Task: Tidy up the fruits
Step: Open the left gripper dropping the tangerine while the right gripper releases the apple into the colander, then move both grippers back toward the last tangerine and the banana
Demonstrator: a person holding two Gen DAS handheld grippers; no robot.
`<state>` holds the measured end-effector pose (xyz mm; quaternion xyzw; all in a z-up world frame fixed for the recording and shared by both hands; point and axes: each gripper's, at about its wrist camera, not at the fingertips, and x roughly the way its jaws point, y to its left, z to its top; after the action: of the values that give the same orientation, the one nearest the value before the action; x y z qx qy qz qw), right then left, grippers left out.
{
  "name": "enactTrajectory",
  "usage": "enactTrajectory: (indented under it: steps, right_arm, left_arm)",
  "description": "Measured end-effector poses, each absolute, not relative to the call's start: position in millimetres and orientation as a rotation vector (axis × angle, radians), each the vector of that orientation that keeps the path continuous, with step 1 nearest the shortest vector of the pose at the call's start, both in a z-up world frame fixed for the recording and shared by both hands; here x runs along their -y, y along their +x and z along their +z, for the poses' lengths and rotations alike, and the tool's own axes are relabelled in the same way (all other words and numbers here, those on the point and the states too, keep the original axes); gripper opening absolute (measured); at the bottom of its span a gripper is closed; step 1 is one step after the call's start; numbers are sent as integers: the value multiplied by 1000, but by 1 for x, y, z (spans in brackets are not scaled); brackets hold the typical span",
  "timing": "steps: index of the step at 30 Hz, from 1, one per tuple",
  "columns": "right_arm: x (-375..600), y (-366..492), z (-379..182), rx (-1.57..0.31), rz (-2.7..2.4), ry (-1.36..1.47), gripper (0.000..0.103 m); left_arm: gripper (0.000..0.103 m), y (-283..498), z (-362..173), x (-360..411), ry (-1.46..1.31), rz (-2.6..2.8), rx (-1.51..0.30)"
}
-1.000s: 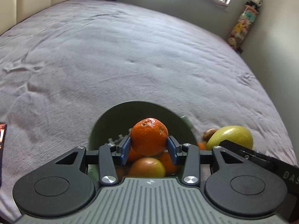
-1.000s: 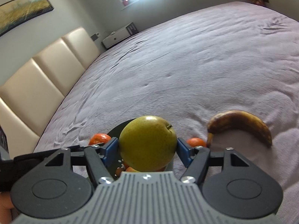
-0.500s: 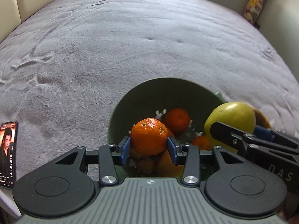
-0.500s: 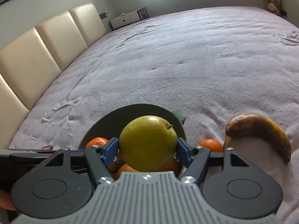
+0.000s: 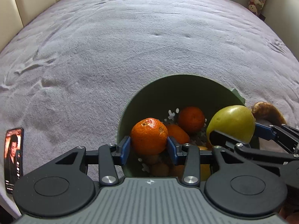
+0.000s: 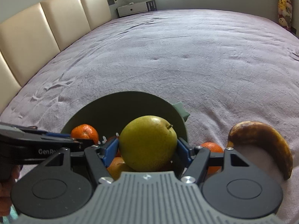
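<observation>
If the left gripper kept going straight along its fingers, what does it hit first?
Probably the fruit piled in the green bowl: the left gripper, shut on a mandarin, points down into it, likely meeting the orange fruit just beyond. Depth is unclear.

A phone (image 5: 14,159) lies on the mauve bedspread (image 5: 115,59).

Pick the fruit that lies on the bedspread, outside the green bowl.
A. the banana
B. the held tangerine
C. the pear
A: the banana lies on the bedspread right of the bowl; the pear and tangerine are held in tongs over it.
</observation>
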<state>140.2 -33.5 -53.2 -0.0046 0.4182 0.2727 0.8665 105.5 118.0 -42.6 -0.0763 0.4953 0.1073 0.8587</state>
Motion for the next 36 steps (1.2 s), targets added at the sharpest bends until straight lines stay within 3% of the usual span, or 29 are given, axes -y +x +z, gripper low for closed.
enactTrajectory:
  steps: [24, 29, 36]
  right_arm:
    - [34, 143, -51, -893, 568, 18, 66]
    - [34, 140, -45, -842, 558, -4, 65]
    - [33, 139, -40, -825, 555, -20, 65]
  left_arm:
    - [50, 111, -47, -117, -116, 247, -1001]
    - [57, 111, -44, -123, -178, 245, -988]
    - [59, 108, -38, -123, -198, 255, -987]
